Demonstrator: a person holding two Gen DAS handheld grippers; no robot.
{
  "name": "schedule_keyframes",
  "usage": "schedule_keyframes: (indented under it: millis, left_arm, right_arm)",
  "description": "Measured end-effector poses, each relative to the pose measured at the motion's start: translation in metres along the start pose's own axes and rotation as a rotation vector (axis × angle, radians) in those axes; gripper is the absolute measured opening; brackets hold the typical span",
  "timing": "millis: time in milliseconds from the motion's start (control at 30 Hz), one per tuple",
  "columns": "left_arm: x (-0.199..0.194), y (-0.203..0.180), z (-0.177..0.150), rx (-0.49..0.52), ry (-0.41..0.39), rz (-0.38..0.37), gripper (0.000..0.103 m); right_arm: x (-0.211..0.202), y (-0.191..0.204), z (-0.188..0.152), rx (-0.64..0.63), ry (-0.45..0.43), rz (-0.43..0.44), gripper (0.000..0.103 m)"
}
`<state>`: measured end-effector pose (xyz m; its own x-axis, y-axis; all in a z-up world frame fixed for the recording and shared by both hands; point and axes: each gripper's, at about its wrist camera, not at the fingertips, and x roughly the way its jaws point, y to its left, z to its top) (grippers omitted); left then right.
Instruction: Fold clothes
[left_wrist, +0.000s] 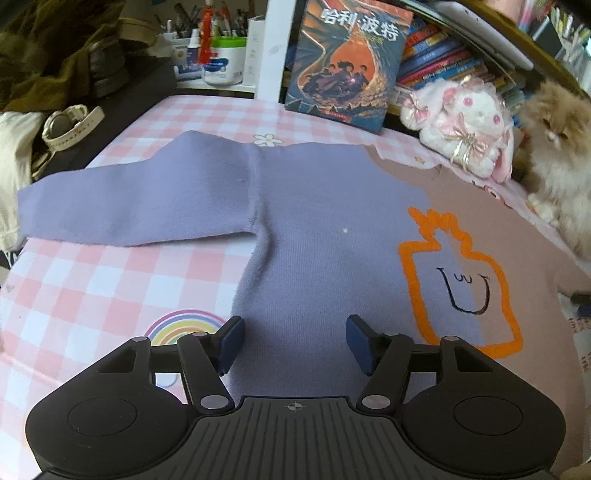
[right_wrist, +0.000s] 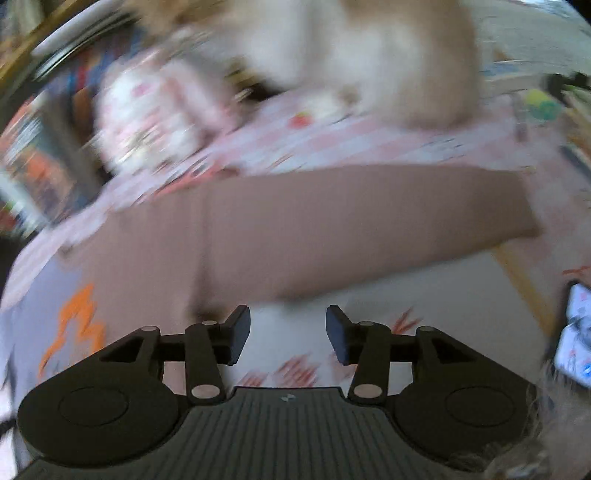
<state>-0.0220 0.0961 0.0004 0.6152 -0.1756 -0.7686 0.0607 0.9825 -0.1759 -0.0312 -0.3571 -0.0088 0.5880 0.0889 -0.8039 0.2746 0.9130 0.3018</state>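
Observation:
A two-tone sweater lies flat on a pink checked cloth: its lilac half (left_wrist: 325, 229) with a sleeve (left_wrist: 129, 199) stretched to the left, its dusty pink half (left_wrist: 524, 243) to the right, an orange-outlined smiley patch (left_wrist: 461, 291) over the seam. My left gripper (left_wrist: 295, 345) hovers over the lilac hem, jaws open, nothing between the pads. In the blurred right wrist view the pink sleeve (right_wrist: 351, 221) stretches out to the right. My right gripper (right_wrist: 288, 334) stands open just below that sleeve, over the cloth, with nothing between its pads.
A fluffy cat (left_wrist: 557, 158) sits at the right edge beside a white plush rabbit (left_wrist: 469, 122). A book (left_wrist: 351, 62) leans at the back before stacked books (left_wrist: 447, 59). A watch (left_wrist: 70, 125) and dark clothing lie at the left. A phone (right_wrist: 576, 332) rests at the far right.

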Motion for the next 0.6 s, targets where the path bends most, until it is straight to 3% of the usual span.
schedule_keyframes:
  millis: [167, 267, 367, 600]
  left_arm:
    - [-0.006, 0.016, -0.009, -0.062, 0.007, 0.008, 0.058]
    - [-0.006, 0.019, -0.013, -0.07, 0.01, -0.013, 0.04]
    - [-0.002, 0.02, -0.011, -0.065, 0.014, -0.031, 0.008]
    - [0.017, -0.001, 0.002, -0.006, 0.015, -0.093, 0.006]
  right_arm:
    - [-0.008, 0.044, -0.04, -0.252, 0.088, 0.026, 0.036]
    - [-0.01, 0.062, -0.059, -0.333, 0.091, -0.004, 0.026]
    - [-0.011, 0.069, -0.067, -0.353, 0.066, -0.009, 0.01]
    - [-0.005, 0.054, -0.056, -0.269, -0.008, -0.088, 0.009]
